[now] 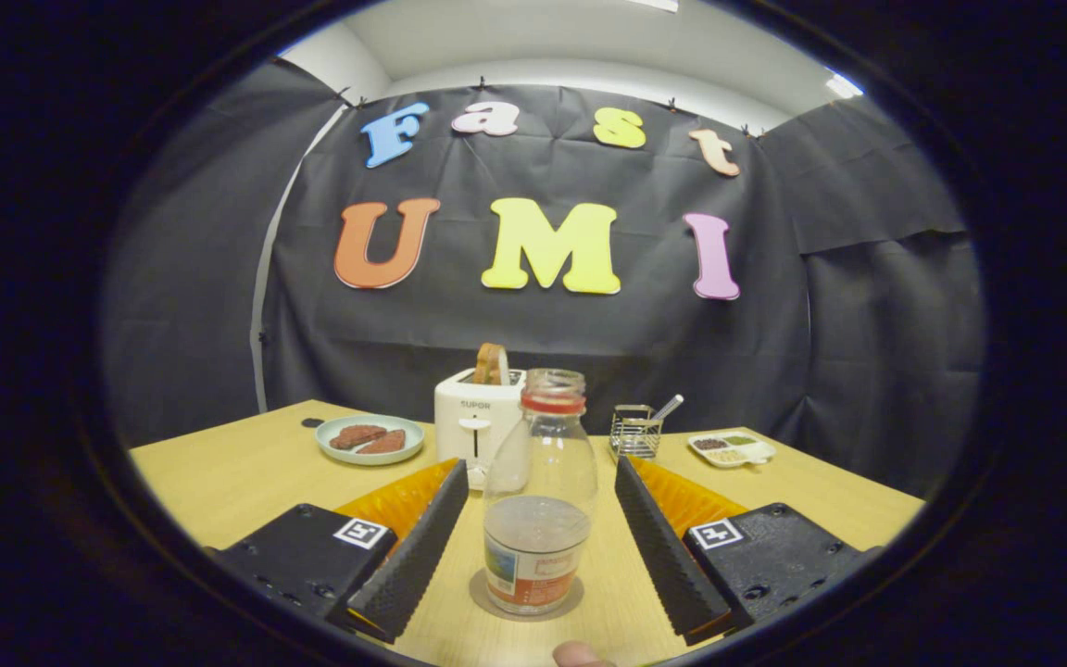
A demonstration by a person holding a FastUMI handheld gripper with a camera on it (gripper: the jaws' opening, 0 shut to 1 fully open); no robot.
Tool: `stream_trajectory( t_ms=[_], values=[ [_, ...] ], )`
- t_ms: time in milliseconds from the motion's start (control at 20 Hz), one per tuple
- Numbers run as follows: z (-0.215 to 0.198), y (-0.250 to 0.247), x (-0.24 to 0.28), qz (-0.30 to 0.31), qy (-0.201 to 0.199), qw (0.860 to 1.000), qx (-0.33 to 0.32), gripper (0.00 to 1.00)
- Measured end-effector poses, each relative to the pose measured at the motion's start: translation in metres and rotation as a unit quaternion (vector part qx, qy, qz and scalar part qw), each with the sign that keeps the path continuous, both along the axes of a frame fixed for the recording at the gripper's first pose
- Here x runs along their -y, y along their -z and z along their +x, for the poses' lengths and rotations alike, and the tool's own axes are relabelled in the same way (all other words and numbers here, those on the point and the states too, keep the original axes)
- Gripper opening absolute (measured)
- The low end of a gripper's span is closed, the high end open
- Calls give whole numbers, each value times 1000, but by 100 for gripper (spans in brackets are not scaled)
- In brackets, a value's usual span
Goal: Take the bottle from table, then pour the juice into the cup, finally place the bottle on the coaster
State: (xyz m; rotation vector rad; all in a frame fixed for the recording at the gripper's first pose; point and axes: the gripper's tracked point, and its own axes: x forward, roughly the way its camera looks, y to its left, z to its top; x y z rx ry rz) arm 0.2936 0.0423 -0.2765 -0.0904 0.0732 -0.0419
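Bottle [538,491] standing upright on the worktop [246,472], its long axis vertical, directly between the two fingers of my tongs [541,533] and centred on their line of sight. It rests on a thin round disc, which I take to be the coaster [572,602] (only its rim peeks out around the base). Clear glass with an open mouth and a red neck band; liquid fills roughly the lower part, above a label.

Tongs: spread wide apart, one finger on each side of the bottle, with worktop showing in both gaps; neither finger touches the glass, so nothing is held. I judge the coming move to be either a straight closing on the lower body or a backing-away, and cannot tell which from this alone.

Beyond the bottle: a white toaster [476,421] with a slice in its slot, a plate [370,439] of brown pieces, a wire holder [636,432], and a small divided tray [731,449]. A fingertip [580,655] shows just behind the bottle.
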Motion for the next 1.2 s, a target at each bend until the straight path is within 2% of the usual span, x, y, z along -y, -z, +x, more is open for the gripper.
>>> stream_trajectory(
  t_ms=[600, 750, 900, 1200],
  values=[
    [-79, -95, 22, 36, 25, 999, -13, 100],
    [-105, -116, 13, 51, 7, 998, -30, 100],
    [-133, -140, 18, 65, 5, 998, -19, 100],
    [-184, -173, 33, 47, 22, 999, 18, 100]
  ],
)
